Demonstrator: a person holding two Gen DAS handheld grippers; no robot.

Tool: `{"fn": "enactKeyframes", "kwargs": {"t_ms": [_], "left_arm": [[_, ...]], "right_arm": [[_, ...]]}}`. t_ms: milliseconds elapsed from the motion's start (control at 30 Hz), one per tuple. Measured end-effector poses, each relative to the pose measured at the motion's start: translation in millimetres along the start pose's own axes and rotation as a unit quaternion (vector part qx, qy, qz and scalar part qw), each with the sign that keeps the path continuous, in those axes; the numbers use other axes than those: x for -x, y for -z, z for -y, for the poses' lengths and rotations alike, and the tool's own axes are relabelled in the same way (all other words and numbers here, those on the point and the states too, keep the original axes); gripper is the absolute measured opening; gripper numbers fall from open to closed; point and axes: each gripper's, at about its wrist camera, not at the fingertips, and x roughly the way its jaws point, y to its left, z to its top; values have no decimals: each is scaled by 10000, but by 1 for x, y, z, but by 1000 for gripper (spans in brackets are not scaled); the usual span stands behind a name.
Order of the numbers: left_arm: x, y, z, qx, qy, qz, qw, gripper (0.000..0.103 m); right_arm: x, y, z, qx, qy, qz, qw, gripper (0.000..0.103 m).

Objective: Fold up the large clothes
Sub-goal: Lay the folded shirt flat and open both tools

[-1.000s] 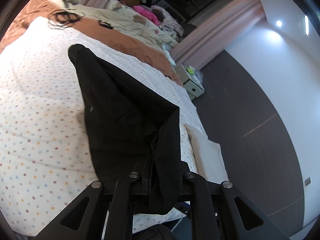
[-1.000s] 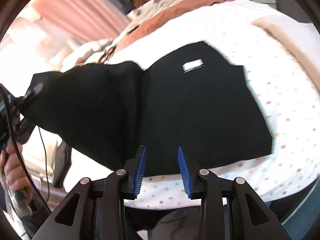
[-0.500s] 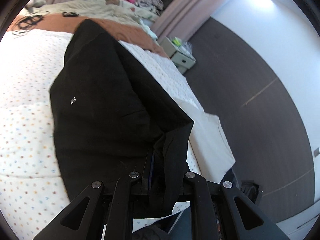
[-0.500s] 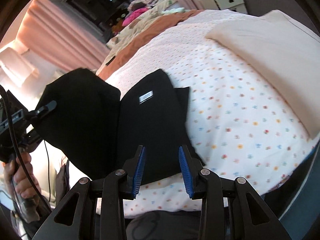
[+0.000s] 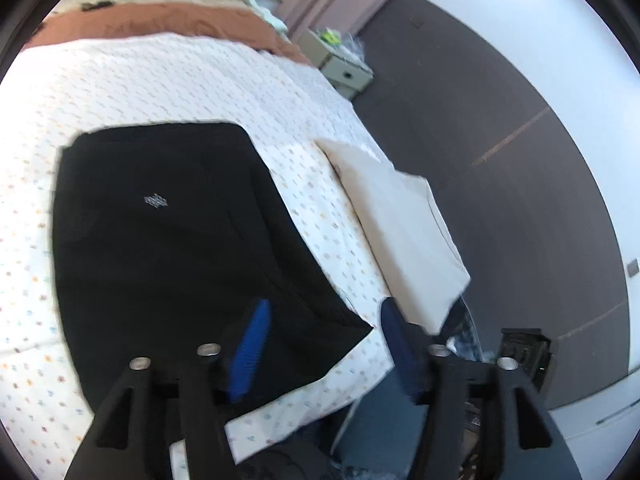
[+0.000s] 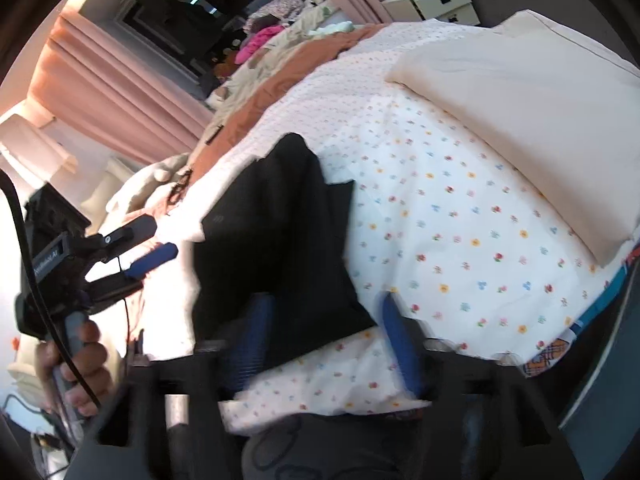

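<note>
A black garment (image 5: 168, 236) lies folded flat on the flowered bedsheet (image 5: 160, 80), a small white logo on top. My left gripper (image 5: 324, 344) is open and empty, just above the garment's near corner. In the right wrist view the same garment (image 6: 280, 240) lies on the sheet (image 6: 460, 240). My right gripper (image 6: 328, 344) is open and empty over the garment's near edge. The left gripper (image 6: 136, 248) also shows at the left of that view, open, held by a hand.
A cream pillow (image 5: 396, 220) lies on the bed right of the garment, also in the right wrist view (image 6: 520, 92). An orange blanket (image 5: 160, 24) and piled bedding lie at the far end. A bedside cabinet (image 5: 344, 68) stands by pink curtains (image 6: 120, 92).
My left gripper let go of the black garment and opened; the lifted half now lies flat over the rest. My right gripper opened wider and both drew back toward the bed's near edge.
</note>
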Motion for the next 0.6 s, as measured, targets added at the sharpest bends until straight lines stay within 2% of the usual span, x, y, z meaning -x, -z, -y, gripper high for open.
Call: {"fn": "enactKeyframes", "kwargs": {"t_ms": [200,567,600], "left_arm": [[37,8,-36,290,-373,262,9985,65],[78,40,-112,948,-1025,433,9893,65],[81,44,-119,1017,-1046,435,9883,65]], "right_arm": [[-11,-11,-27,255,-349,46,9991,76],[-75,-29,-50,208,-113,-285,9993,76],[-77,-29,-52,216,-89,-278,9993,71]]}}
